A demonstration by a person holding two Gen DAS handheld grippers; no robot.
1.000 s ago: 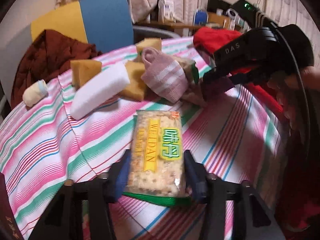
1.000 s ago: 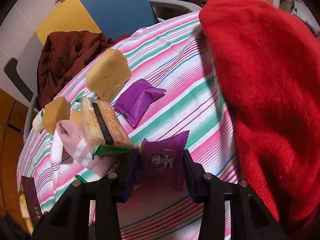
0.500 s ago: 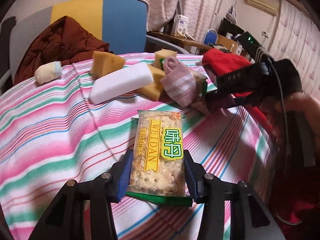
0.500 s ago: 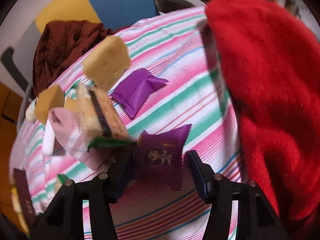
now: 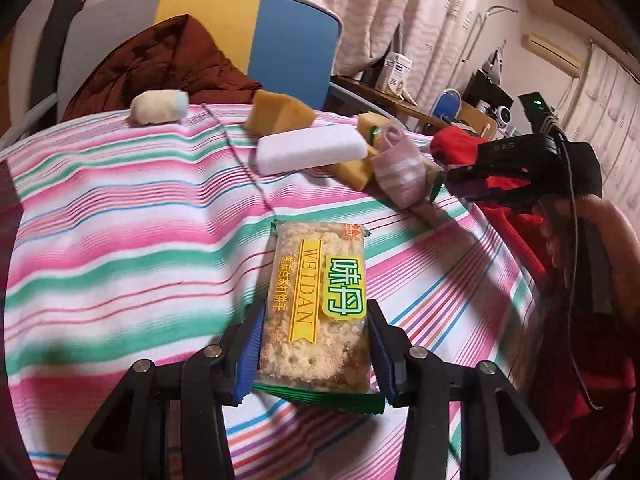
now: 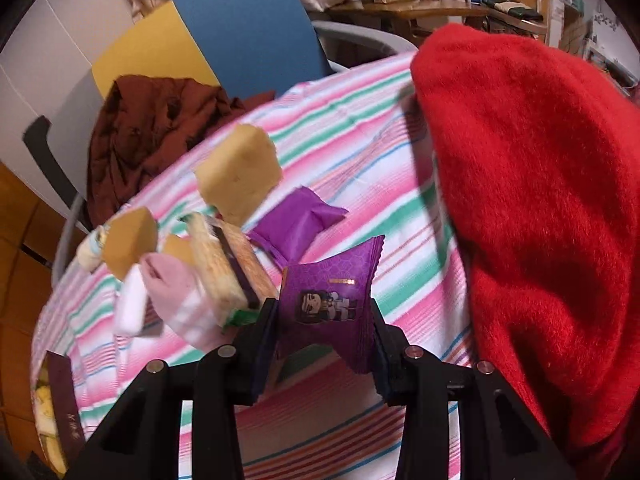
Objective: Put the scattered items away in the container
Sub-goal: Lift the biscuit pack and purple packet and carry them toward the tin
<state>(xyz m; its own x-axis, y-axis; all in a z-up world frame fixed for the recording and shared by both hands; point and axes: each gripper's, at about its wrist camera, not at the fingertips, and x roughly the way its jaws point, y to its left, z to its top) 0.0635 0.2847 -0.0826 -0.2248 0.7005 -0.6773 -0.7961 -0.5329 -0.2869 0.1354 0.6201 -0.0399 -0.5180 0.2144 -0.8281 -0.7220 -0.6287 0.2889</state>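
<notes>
Left gripper (image 5: 314,350), blue pads clamped on the flanks of a cracker packet (image 5: 316,312) carried clear above the striped tablecloth (image 5: 120,240). Right gripper (image 6: 324,332), jaws closing on a purple snack sachet (image 6: 330,300) lodged between them and lifted off the cloth; a second purple pouch (image 6: 300,216) lies beyond it. Unsorted items remain heaped further out: yellow sponge blocks (image 5: 280,114), a white foam bar (image 5: 312,154), a pink striped sock (image 5: 398,174), a rolled sock (image 5: 160,106) at the far edge. A red fleece cloth (image 6: 540,200) fills the right side. Step in hand, by judgement: both pickups made, carriage pending. No container is identifiable in either view, so the next move calls for locating it, then releasing each packet inside
</notes>
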